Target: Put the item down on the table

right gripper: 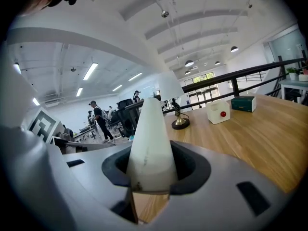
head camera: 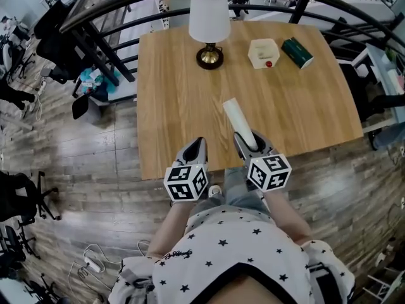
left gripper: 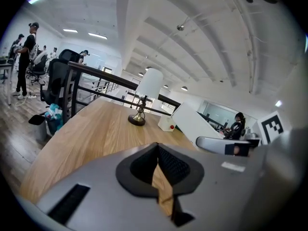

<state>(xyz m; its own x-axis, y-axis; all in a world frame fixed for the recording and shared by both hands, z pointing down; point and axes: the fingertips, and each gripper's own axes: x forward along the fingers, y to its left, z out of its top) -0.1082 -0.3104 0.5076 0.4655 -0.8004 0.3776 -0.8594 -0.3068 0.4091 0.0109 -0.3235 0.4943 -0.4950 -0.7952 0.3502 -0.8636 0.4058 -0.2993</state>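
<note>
1. Gripping one white tube [head camera: 236, 119] by its near end, your right gripper [head camera: 251, 142] has its jaws clamped on it; the tube juts forward over the near edge of the one wooden table [head camera: 177, 106].
2. Your left gripper [head camera: 197, 145] is empty, its jaws pressed together.
3. Far side: one lamp [head camera: 209, 24], one white box [head camera: 263, 52], one green box [head camera: 297, 52].

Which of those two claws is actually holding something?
The right gripper: its jaws clamp a white tube. The left gripper is shut, with nothing between its jaws.
</note>
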